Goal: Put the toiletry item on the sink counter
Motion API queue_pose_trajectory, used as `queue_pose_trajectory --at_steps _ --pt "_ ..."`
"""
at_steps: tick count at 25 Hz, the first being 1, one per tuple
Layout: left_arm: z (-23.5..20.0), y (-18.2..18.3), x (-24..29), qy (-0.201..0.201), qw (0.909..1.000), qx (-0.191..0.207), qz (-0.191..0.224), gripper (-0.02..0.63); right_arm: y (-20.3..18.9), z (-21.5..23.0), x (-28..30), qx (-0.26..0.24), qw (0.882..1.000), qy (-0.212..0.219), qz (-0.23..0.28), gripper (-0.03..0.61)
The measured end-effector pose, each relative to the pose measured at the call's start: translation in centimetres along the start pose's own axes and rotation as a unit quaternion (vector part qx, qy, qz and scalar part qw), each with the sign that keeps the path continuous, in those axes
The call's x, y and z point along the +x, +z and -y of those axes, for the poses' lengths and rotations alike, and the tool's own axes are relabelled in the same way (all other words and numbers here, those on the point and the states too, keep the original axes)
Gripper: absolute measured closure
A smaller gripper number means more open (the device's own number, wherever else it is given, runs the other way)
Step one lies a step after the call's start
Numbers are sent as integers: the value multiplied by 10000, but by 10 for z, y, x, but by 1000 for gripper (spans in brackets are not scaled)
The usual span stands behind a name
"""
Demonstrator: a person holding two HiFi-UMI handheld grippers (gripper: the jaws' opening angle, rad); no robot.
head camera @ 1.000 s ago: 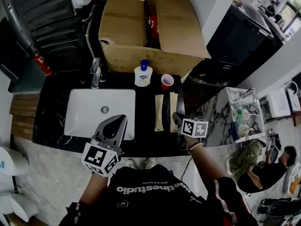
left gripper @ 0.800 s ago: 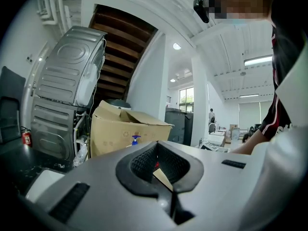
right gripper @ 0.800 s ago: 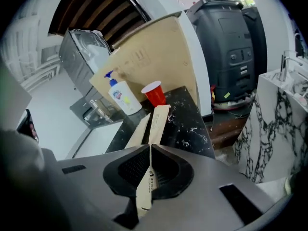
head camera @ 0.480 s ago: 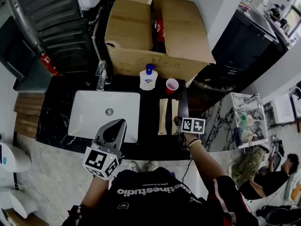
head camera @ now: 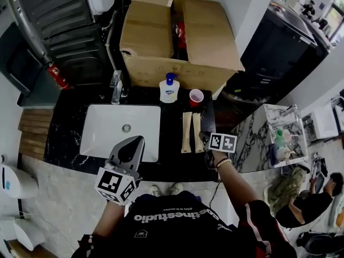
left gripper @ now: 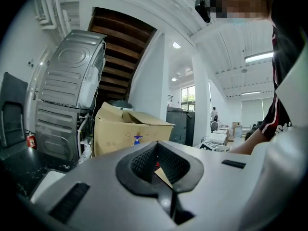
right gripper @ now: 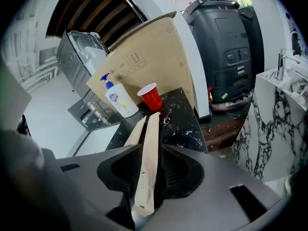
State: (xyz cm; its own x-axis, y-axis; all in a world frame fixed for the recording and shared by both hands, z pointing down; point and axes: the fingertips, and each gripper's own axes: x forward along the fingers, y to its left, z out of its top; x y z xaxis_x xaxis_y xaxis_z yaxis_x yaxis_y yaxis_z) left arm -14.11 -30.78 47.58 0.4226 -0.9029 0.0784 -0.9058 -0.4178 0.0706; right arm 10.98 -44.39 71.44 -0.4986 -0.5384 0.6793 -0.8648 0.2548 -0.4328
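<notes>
Two long tan paper packets lie side by side on the black sink counter (head camera: pixel 166 160). My right gripper (head camera: pixel 206 139) is at the near end of the right-hand packet (head camera: pixel 197 131). In the right gripper view that packet (right gripper: pixel 148 153) runs between the jaws, which are opening, with a small gap on each side of it. The other packet (right gripper: pixel 134 131) lies just to its left. My left gripper (head camera: pixel 138 140) hovers shut and empty over the near edge of the white sink (head camera: pixel 102 127).
A soap pump bottle (head camera: pixel 169 88) and a red cup (head camera: pixel 196 97) stand at the back of the counter, in front of a large cardboard box (head camera: pixel 150 31). The faucet (head camera: pixel 116 86) is behind the sink. A marble-topped unit (head camera: pixel 252 138) stands to the right.
The right-hand packet has come down closer beside the other one on the counter. The left gripper has stayed where it was.
</notes>
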Motion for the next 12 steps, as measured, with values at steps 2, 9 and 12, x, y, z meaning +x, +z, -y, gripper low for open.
queue_pose_trajectory --at_steps 2,9,12 --pt "0 0 0 -7 10000 13 15 600 8 -2 -9 -136 9997 -47 174 426" --pt "-5 14 4 -39 9999 41 157 600 77 -61 -73 -1168 9832 200 1389 426" --pt "-7 22 7 -65 9997 66 237 600 96 -109 -106 -1344 9676 703 2020 447"
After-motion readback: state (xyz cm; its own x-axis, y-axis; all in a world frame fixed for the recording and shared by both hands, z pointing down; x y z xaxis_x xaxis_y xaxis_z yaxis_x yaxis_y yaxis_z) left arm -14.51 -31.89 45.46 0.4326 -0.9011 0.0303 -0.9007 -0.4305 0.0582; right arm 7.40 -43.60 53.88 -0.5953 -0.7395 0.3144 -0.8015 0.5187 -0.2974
